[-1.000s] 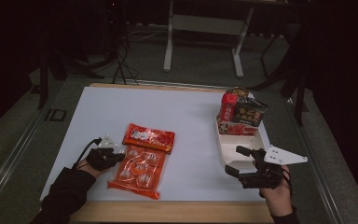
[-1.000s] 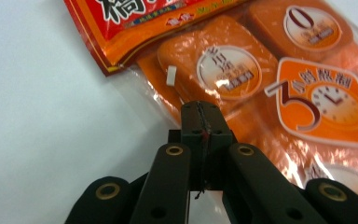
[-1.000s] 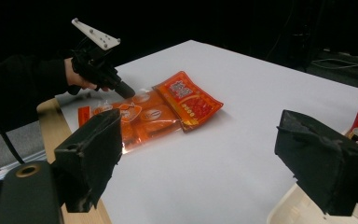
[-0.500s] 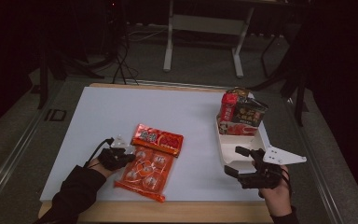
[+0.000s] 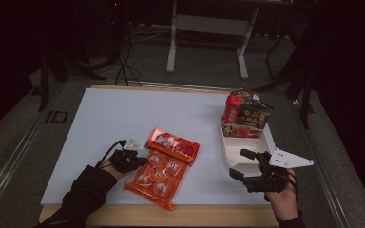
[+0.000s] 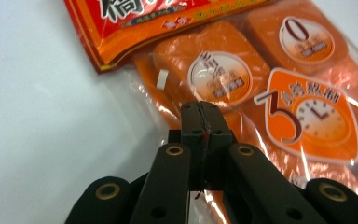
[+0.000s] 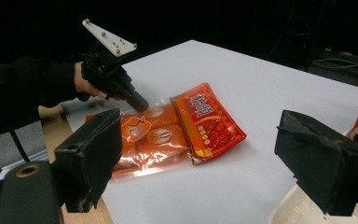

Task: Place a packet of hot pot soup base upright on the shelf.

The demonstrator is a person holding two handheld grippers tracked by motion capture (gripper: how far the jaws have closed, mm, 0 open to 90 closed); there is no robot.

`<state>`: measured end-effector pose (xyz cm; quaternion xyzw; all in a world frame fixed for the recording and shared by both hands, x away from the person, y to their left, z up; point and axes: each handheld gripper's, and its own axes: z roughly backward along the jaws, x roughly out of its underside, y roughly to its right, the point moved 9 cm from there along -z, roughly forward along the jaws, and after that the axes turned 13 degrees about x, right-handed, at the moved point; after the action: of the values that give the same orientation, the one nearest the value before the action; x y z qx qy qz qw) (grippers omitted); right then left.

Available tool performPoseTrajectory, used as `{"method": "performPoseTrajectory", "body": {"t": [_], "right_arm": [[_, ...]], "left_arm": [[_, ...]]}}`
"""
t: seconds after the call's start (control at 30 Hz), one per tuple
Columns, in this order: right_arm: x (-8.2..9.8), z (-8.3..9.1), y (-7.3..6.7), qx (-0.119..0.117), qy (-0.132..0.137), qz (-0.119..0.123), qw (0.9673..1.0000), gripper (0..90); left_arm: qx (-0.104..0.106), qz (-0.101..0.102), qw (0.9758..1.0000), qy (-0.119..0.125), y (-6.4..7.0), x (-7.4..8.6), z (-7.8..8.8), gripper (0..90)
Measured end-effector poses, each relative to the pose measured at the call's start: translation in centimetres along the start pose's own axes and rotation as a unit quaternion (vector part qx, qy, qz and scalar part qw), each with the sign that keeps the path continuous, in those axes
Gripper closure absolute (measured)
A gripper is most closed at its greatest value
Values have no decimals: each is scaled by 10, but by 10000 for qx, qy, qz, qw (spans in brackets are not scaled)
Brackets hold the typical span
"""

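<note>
While left tongs (image 6: 200, 122) pinch the orange snack bag (image 5: 158, 174) edge, right tongs (image 5: 242, 164) gape wide, empty.

Orange snack bag (image 5: 158, 175) with clear foil window, red top panel, white round labels and a clock print. White table (image 5: 123, 118) with wood edge. White tray (image 5: 247, 147) holding red and dark packets (image 5: 247, 116). Black grippers.
</note>
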<state>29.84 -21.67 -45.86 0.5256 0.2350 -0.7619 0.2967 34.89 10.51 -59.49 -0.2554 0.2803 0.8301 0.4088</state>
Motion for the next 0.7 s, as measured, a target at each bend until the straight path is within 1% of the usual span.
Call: {"method": "performPoseTrajectory", "body": {"t": [0.03, 0.13, 0.2, 0.23, 0.27, 0.33, 0.4, 0.43, 0.5, 0.6, 0.7], "right_arm": [[0, 0, 0, 4, 0, -3, 10000, 149], [0, 0, 1, 7, 5, -10, 10000, 149], [0, 0, 1, 12, -1, -10, 10000, 149], [0, 0, 0, 13, -6, -12, 10000, 149], [0, 0, 0, 13, -6, -12, 10000, 149], [0, -1, -1, 1, -15, 4, 10000, 149], [0, -1, -1, -10, -21, 1, 10000, 149], [0, -1, -1, -5, -25, 9, 10000, 149], [0, -1, -2, -11, -22, 5, 10000, 149], [0, -1, -1, -6, -11, 5, 10000, 149], [0, -2, -2, -9, -23, 10, 10000, 149]], "left_arm": [[22, 5, 10000, -10, 1, 2, 2, 899], [61, -76, 9999, -46, 6, 7, 9, 899], [83, -55, 9999, -21, 8, 10, 14, 898], [87, -54, 9999, -45, 10, 14, 17, 898], [87, -54, 9999, -45, 10, 14, 17, 898], [121, -37, 9998, -157, 13, 22, 20, 898], [153, -15, 9995, -274, 15, 29, 21, 898], [200, -21, 9994, -292, 16, 32, 21, 898], [275, -25, 9993, -247, 19, 34, 19, 899], [213, -61, 9993, -285, 22, 34, 17, 900], [179, -1, 9994, -290, 24, 32, 15, 900]]}}
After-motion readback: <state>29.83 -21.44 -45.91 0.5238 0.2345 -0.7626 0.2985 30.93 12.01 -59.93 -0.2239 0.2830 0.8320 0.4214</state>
